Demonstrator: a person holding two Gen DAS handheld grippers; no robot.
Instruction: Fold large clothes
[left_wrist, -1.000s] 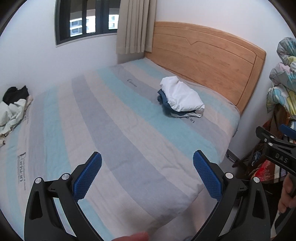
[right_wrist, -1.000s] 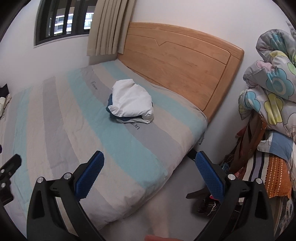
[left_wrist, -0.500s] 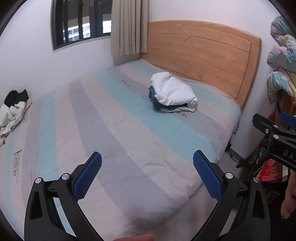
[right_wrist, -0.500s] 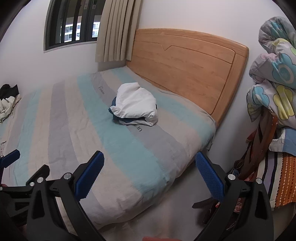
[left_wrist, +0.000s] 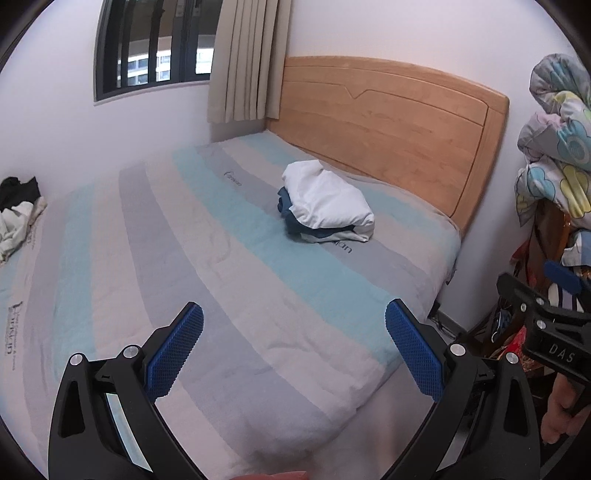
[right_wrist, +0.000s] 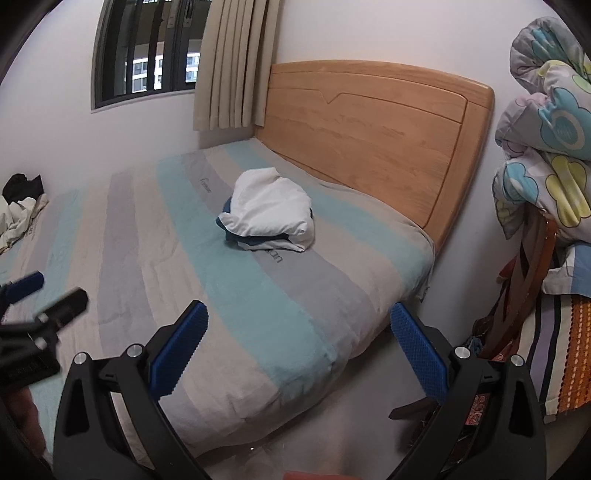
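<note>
A: On the striped grey-and-blue bed (left_wrist: 229, 280), near the wooden headboard (right_wrist: 373, 125): folded white-and-navy clothes pile (left_wrist: 325, 203).

B: Tongs?

A: Left tongs (left_wrist: 294, 347), right tongs (right_wrist: 299, 347) both wide apart, empty, hovering at the bed's edge. Crumpled black-and-white clothes heap (left_wrist: 16, 214) far left.

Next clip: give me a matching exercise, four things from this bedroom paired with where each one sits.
Things:
1. folded clothes
2. crumpled clothes
3. flowered quilt
4. curtain

Places:
A. piled at the right edge of the room
B. beside the window
C. on the bed near the headboard
D. at the bed's far left edge

Pairs: 1-C, 2-D, 3-A, 4-B
</note>
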